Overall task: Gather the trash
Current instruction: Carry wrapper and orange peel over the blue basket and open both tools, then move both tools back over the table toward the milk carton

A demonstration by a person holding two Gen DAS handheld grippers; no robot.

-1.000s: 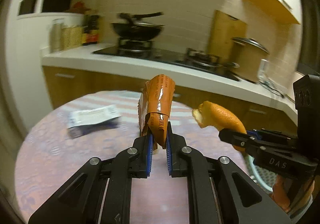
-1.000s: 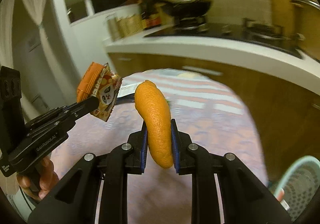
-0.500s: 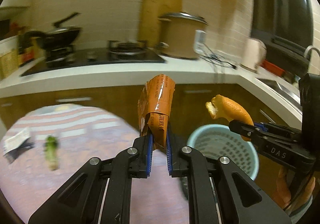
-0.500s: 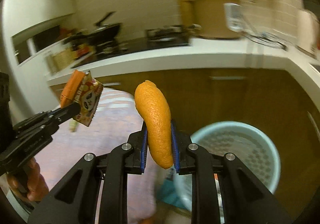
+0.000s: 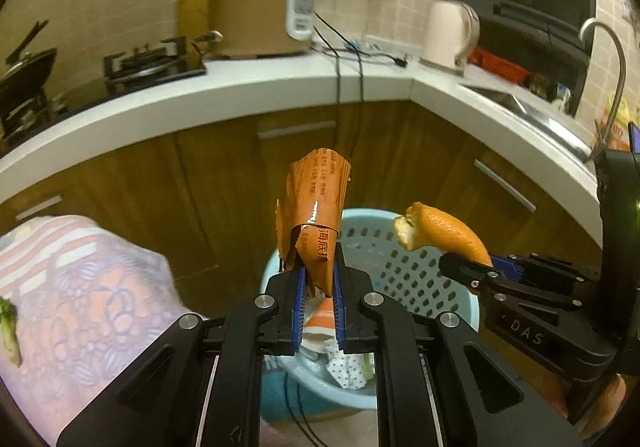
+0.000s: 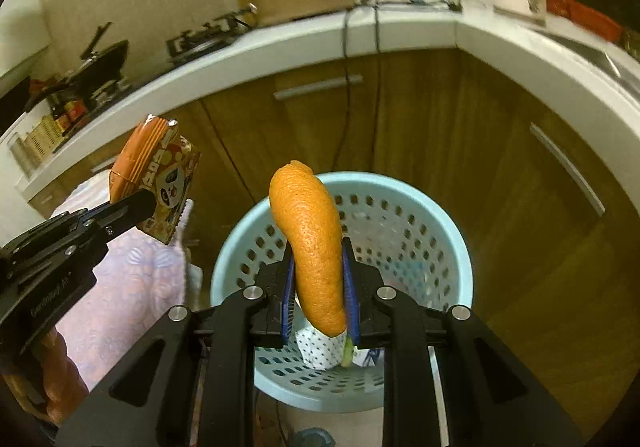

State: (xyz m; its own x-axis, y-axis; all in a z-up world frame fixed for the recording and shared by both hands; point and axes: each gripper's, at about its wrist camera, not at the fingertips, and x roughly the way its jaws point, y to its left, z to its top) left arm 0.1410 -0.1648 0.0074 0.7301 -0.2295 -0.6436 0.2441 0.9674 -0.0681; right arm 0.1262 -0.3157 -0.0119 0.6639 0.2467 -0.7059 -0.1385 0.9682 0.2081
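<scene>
My left gripper (image 5: 318, 287) is shut on an orange snack wrapper (image 5: 316, 215), held near the left rim of a light blue perforated bin (image 5: 404, 271). The wrapper also shows in the right wrist view (image 6: 158, 175). My right gripper (image 6: 318, 287) is shut on a piece of orange peel (image 6: 312, 247), held above the bin (image 6: 404, 215). The peel also shows in the left wrist view (image 5: 444, 235). Paper scraps (image 6: 320, 347) lie inside the bin.
A round table with a patterned cloth (image 5: 80, 307) is to the left, with a green vegetable scrap (image 5: 9, 331) on it. Wooden cabinets (image 6: 440, 127) under a white counter (image 5: 240, 87) stand behind the bin. A cooker, kettle and sink sit on the counter.
Both grippers swung right from over the table to the blue bin, still holding the wrapper and the peel. The bin is now closer and below the right gripper.
</scene>
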